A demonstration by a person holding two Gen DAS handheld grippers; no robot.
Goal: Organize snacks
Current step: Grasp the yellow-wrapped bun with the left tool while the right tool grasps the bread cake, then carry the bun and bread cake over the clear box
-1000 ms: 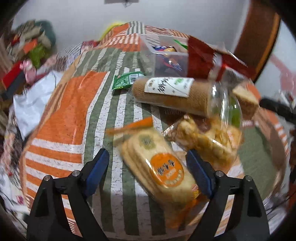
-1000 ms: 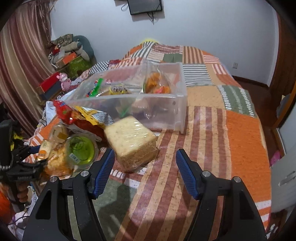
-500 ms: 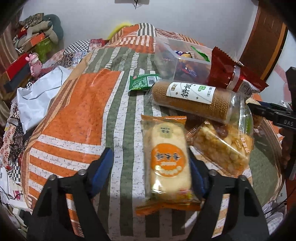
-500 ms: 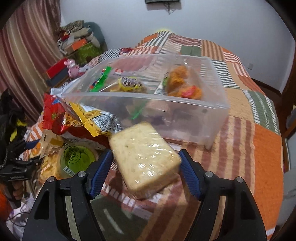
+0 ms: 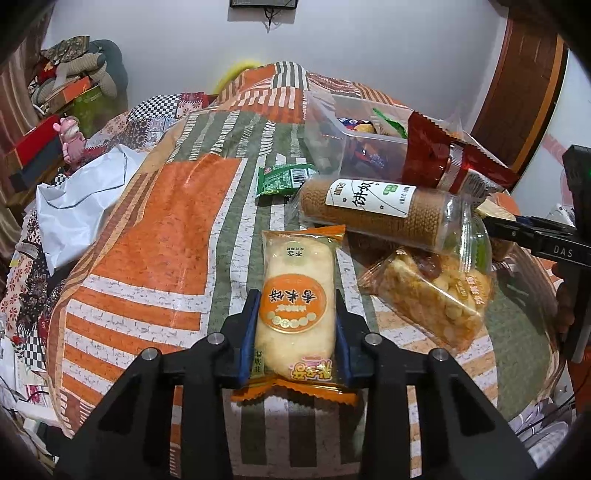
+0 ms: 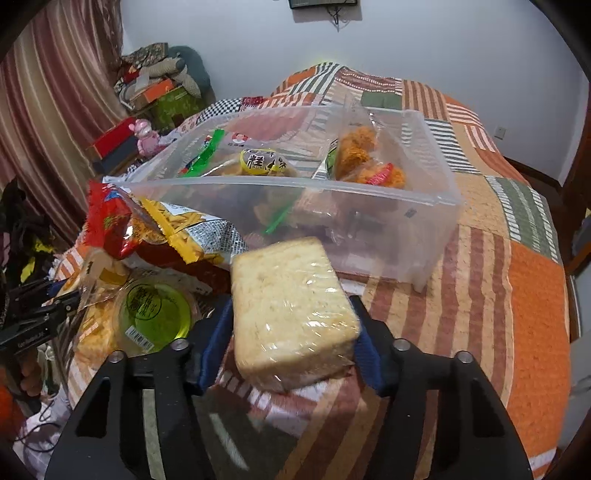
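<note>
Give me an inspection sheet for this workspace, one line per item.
Surface: patchwork quilt on a bed, striped orange, green and white.
Job's things: clear bin part filled with snacks; rice cracker pack; wrapped cake block; biscuit tube; nut bar; green packet; red bag; green-lidded cup.
Clutter: white sheet, boxes and a pink toy beside the bed.
Grippers: left gripper has just closed on the rice cracker pack; right gripper has just closed on the cake block.
Cables: wires hang under the wall screen.
Surroundings: white wall, striped curtain, wooden door frame.
</note>
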